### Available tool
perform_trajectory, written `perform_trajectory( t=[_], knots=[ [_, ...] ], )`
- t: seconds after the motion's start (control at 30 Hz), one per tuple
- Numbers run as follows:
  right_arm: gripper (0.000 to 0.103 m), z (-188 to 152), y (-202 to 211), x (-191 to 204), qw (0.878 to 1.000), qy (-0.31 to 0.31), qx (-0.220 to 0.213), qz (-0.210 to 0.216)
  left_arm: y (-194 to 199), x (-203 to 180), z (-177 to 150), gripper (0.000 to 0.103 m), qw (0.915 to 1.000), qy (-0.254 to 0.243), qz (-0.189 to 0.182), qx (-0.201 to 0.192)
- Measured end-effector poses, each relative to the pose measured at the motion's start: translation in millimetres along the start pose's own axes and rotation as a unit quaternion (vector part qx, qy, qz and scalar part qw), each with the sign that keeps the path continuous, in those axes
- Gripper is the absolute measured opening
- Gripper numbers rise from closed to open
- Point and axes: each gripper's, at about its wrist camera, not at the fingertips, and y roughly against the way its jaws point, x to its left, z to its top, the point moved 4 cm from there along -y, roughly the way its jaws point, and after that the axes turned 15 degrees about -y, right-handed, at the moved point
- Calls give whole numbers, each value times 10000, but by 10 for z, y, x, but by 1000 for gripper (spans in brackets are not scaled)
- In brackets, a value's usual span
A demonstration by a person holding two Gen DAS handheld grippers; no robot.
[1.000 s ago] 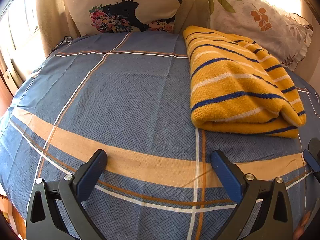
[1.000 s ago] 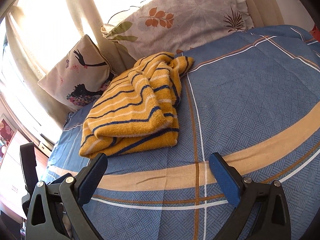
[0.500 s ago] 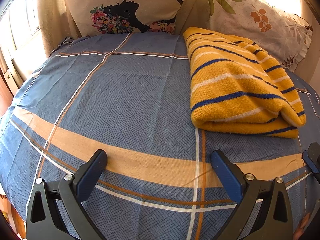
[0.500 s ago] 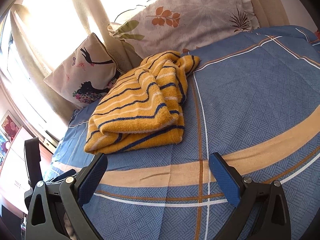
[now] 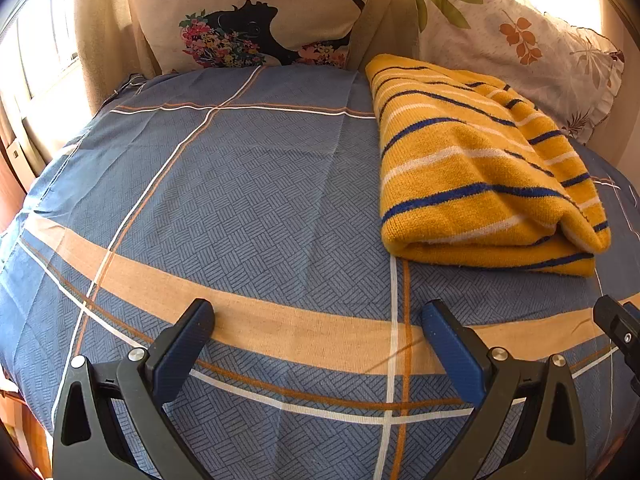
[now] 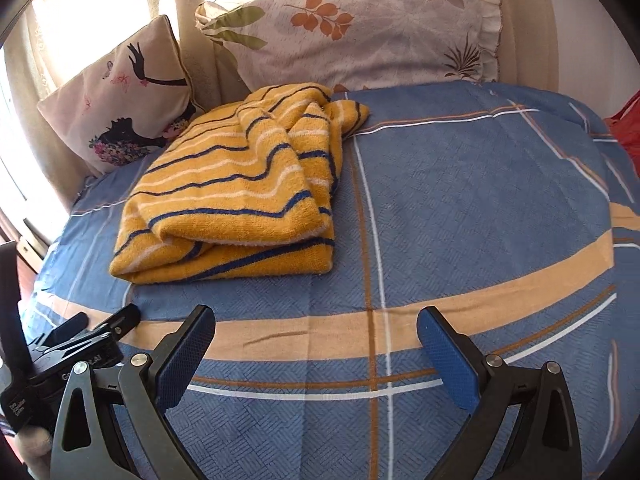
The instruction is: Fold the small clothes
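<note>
Nearest to me, my left gripper point(image 5: 318, 320) hangs over the tan band of the blue checked bedsheet point(image 5: 248, 184), its fingers spread wide with nothing between them. My right gripper point(image 6: 316, 326) hangs beside it to the right, just as wide and just as empty; from its camera I see the left tool low at the near left.

Past both sets of fingers lies the yellow striped garment point(image 6: 236, 200), on the sheet toward the far side, apart from my pads. From the left camera it lies far right point(image 5: 476, 168). It is doubled over into a thick bundle, with a rounded fold along its near edge and looser, rumpled layers at the far right corner.

I judge it a soft, fuzzy knit: light, limp, not slippery, nothing to break. It will sag and drag on the sheet if I lift by one point. The near fold is too fat to pinch cleanly, so I would take thin edges or corners, one per gripper.

Behind it lean a leaf-print pillow point(image 6: 360, 32) and a cushion with a dark figure point(image 6: 120, 96).
</note>
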Motion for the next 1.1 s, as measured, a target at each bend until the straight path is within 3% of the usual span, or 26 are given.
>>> perform_trajectory(
  t=[0.2, 0.43, 1.1],
  knots=[
    [103, 166, -46, -22, 9916, 533, -235, -1157, -2, 7, 2, 103, 10000, 0, -10, -2],
    [103, 290, -86, -12, 9794, 875, -387, -1779, -4, 2, 6, 103, 10000, 0, -12, 1],
    [103, 131, 51, -46, 9739, 1093, -345, -1957, -14, 10, 23, 103, 10000, -15, -44, 33]
  ],
)
